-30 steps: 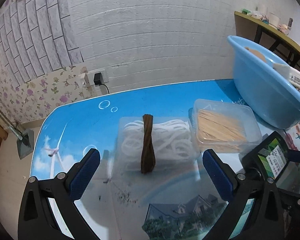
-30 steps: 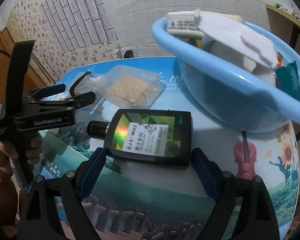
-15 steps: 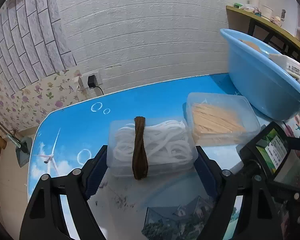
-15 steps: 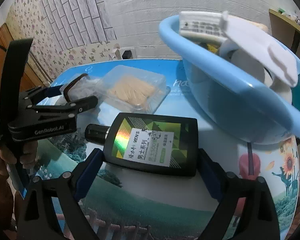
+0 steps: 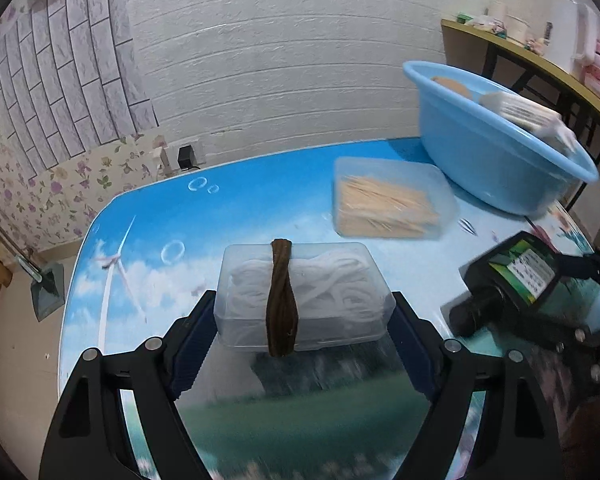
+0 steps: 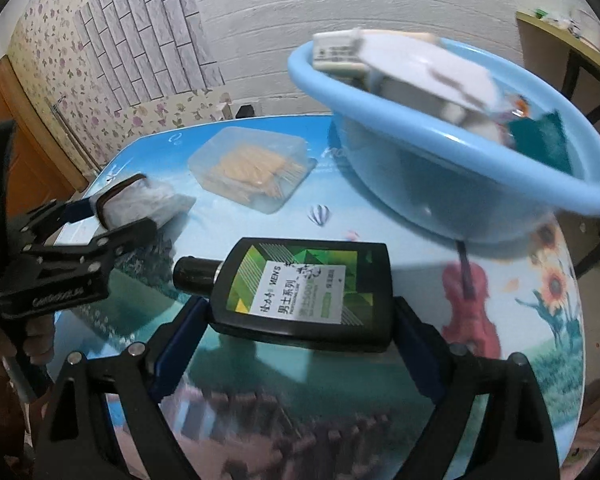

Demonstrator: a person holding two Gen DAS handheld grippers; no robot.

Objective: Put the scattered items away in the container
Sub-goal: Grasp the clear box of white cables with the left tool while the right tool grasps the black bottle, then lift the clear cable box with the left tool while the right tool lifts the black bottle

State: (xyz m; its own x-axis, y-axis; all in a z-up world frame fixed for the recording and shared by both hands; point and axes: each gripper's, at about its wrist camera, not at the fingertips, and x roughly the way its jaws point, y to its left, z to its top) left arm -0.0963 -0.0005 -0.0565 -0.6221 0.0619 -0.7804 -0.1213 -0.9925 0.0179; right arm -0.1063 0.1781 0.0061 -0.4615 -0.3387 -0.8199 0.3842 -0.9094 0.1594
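Scattered items and the blue basin (image 5: 496,160) share a picture-printed table (image 5: 148,232). Nearest the basin lies a clear box of toothpicks (image 5: 388,204), resting flat just beside the basin's wall. Farther from the basin, a clear box of white cord (image 5: 304,296) wrapped by a brown band (image 5: 282,300) sits between the blue pads of the left gripper (image 5: 304,328), whose jaws press against the box's two ends; the box appears raised a little above the tabletop. Also apart from the basin, a flat black bottle (image 6: 304,292) with a green label and black cap (image 6: 194,276) is pinched across its width by the right gripper (image 6: 300,340), cap pointing away from the basin. Inside the basin, a white packet (image 6: 400,68) leans over the rim, and a dark green cloth (image 6: 540,140) rests against the inner wall.
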